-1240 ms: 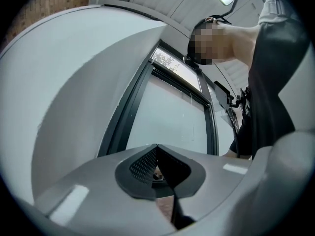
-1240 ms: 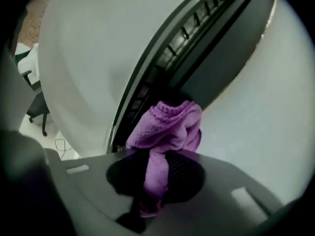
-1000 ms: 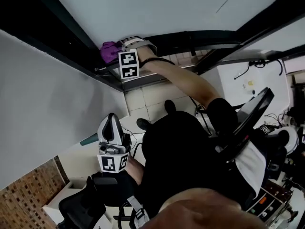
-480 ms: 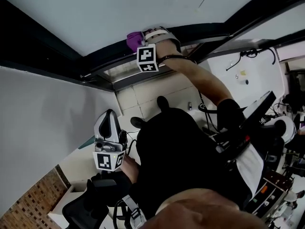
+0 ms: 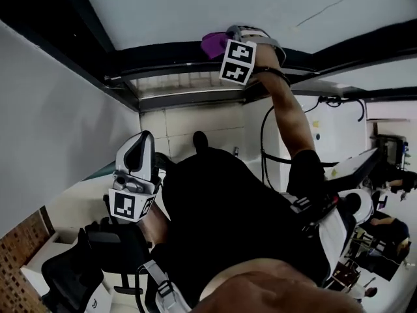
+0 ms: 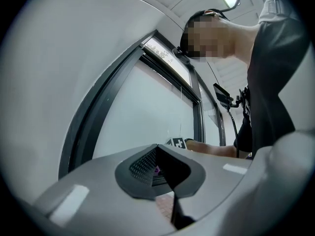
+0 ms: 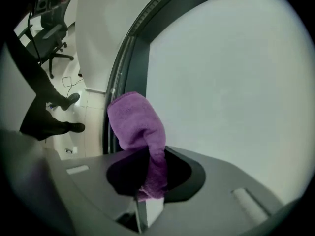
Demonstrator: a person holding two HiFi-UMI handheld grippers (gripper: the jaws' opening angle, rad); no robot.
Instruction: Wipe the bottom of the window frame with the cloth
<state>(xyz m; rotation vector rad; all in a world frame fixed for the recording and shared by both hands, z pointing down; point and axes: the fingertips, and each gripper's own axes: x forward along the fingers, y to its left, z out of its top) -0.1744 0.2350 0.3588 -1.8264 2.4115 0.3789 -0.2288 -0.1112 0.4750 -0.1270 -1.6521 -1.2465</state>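
Observation:
The purple cloth (image 5: pixel 214 44) is pressed against the dark window frame (image 5: pixel 176 67) at the top of the head view. My right gripper (image 5: pixel 225 42) is shut on it, its marker cube just below. In the right gripper view the cloth (image 7: pixel 137 124) bulges out of the shut right gripper (image 7: pixel 147 181) and touches the frame's dark rail (image 7: pixel 129 58), with pale glass (image 7: pixel 226 73) to the right. My left gripper (image 5: pixel 139 147) hangs low beside the person's body, away from the window. Its jaws (image 6: pixel 165 173) meet with nothing between them.
A white wall (image 5: pixel 45 122) borders the frame on the left. A black office chair (image 5: pixel 65 272) stands at the lower left, and another chair (image 7: pixel 51 38) shows in the right gripper view. Cables and equipment (image 5: pixel 384 149) crowd the right side above the tiled floor (image 5: pixel 195 122).
My right gripper has slid the cloth to the right along the frame. The left gripper has stayed low by the body. The head view has turned.

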